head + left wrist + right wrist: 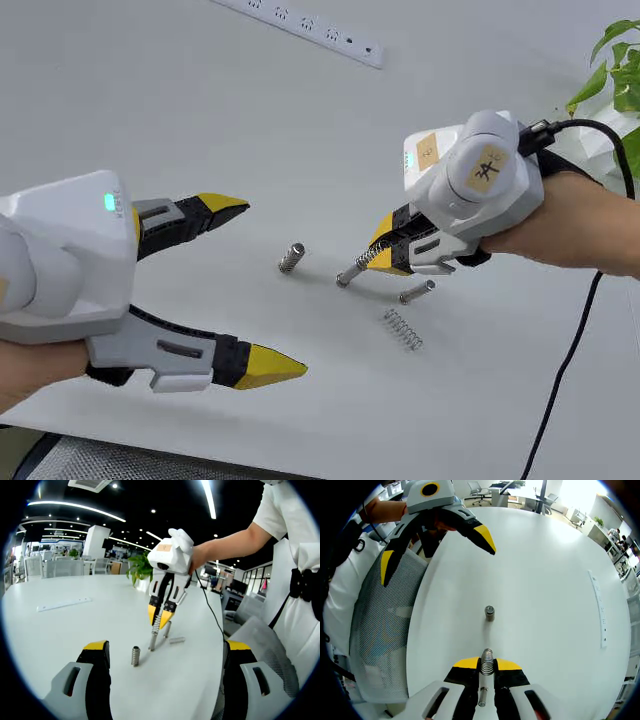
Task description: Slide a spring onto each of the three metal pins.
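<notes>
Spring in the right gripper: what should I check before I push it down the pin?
1. Right gripper shut on the spring: ok.
2. Spring started on the pin: ok, it seems to sit over the top end.
3. Pin upright: not ok, it leans.
4. Left gripper open and apart from the pins: ok.
5. Finished pin out of the way: ok, it stands apart.
6. Last pin ready: not ok, it lies flat, with the loose spring beside it.
</notes>
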